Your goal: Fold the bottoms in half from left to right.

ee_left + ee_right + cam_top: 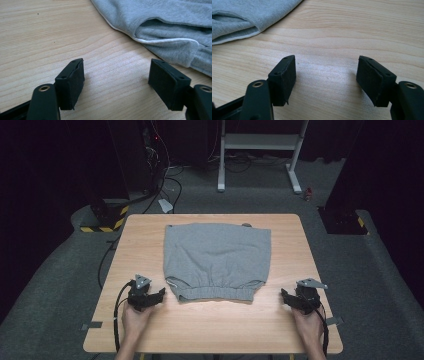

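A grey pair of sweat shorts (pixel 217 260) lies flat in the middle of the wooden table (pixel 150 330), its elastic waistband toward me. My left gripper (pixel 161 295) rests on the table just left of the waistband's near corner, jaws wide open with bare wood between them. In the left gripper view (pixel 116 73) the shorts' white-edged pocket (pixel 160 37) lies ahead to the right. My right gripper (pixel 283 296) sits to the right of the waistband, open and holding nothing. In the right gripper view (pixel 327 72) the shorts' corner (pixel 249 15) is at the upper left.
The table stands on grey carpet. Behind it are a white desk frame (pixel 260 150), black equipment with cables (pixel 150 175) and yellow-black striped bases (pixel 107 222). Tape tabs (pixel 92 325) mark the near corners.
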The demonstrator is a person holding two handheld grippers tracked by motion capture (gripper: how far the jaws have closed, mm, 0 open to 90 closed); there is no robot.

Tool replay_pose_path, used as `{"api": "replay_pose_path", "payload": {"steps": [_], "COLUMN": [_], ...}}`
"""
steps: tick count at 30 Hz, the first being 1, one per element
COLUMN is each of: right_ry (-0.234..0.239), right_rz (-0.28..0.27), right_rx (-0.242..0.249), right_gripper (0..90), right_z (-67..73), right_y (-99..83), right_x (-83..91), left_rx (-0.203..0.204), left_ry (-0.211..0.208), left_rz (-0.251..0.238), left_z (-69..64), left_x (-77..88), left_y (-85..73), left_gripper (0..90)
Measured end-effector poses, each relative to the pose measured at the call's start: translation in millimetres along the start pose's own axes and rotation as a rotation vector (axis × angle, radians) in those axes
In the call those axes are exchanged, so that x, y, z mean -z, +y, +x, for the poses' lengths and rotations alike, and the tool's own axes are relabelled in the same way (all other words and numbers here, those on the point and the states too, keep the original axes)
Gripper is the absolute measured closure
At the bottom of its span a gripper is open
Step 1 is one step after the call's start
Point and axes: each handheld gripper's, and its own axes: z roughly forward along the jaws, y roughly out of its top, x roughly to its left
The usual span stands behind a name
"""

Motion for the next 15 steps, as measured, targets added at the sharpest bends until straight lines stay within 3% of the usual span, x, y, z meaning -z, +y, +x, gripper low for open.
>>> {"api": "replay_pose_path", "payload": {"steps": [15], "right_ry": [0.001], "right_rz": [0.005], "right_rx": [0.004], "right_gripper": [29.1], "right_z": [0.6], "right_y": [0.3], "right_x": [-0.2], "left_rx": [-0.01], "left_ry": [-0.006], "left_rz": [0.022], "left_z": [-2.0], "left_x": [-2.1], "left_y": [2.6], "left_gripper": [21.1]}}
